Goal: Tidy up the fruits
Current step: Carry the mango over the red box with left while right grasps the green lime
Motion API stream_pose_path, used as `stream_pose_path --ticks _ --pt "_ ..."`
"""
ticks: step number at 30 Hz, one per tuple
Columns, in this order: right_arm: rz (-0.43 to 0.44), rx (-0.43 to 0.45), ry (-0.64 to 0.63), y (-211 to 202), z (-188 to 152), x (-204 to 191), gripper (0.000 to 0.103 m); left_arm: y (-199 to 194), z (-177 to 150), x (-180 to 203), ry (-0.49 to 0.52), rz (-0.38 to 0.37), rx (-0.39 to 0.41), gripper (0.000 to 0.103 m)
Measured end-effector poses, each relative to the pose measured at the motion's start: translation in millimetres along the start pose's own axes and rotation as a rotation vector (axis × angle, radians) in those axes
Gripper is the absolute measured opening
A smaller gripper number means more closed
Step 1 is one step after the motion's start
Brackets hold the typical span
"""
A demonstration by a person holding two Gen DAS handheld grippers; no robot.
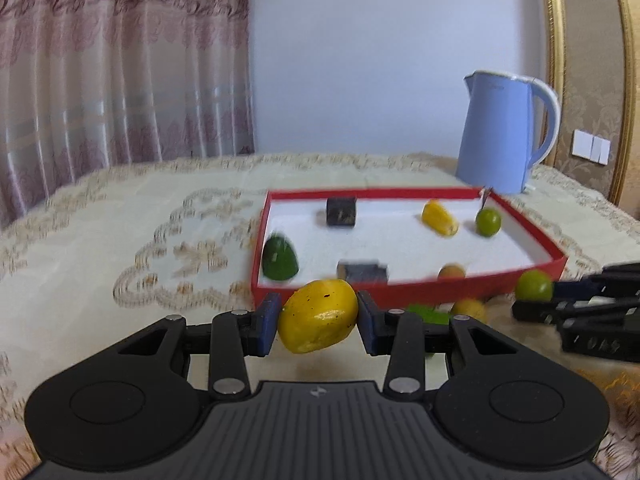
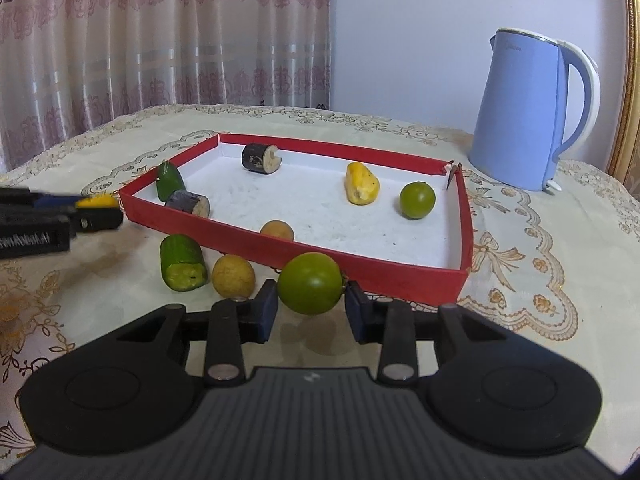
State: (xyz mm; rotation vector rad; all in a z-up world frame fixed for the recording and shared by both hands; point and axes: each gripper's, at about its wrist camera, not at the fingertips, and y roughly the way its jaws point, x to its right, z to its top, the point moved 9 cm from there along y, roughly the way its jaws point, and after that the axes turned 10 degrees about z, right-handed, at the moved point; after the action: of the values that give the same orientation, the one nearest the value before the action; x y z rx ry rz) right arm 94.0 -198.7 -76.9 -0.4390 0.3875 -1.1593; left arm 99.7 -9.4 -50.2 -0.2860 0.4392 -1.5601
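My left gripper (image 1: 318,320) is shut on a yellow fruit (image 1: 318,316) and holds it above the cloth, just in front of the red tray (image 1: 400,296). My right gripper (image 2: 310,306) is shut on a round green fruit (image 2: 310,282) by the tray's near wall (image 2: 360,264). In the tray lie a yellow piece (image 2: 362,184), a green ball (image 2: 417,200), a tan ball (image 2: 277,230), a green piece (image 2: 170,180) and two dark cylinders (image 2: 260,158) (image 2: 188,204). On the cloth lie a cut green piece (image 2: 183,262) and a tan ball (image 2: 233,276).
A blue kettle (image 2: 532,112) stands behind the tray at the right. The table carries an embroidered cream cloth (image 2: 520,264). A curtain (image 2: 160,40) hangs behind on the left. The left gripper shows at the left edge of the right wrist view (image 2: 60,216).
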Motion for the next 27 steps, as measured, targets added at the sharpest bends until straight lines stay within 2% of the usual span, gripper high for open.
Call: stream_pose_path --ticks 5,12,18,27 --pt "0.009 0.003 0.005 0 -1 -1 0.034 0 23 13 0.027 -0.026 0.035 0.039" --pt "0.01 0.015 0.02 -3 0 2 0.034 19 44 41 0.094 -0.052 0.038 0.039" --pt "0.011 0.021 0.026 -5 0 5 0.034 48 56 65 0.133 -0.082 0.003 0.039" --pt "0.007 0.042 0.049 -11 0 9 0.034 103 67 92 0.158 -0.075 -0.08 0.039"
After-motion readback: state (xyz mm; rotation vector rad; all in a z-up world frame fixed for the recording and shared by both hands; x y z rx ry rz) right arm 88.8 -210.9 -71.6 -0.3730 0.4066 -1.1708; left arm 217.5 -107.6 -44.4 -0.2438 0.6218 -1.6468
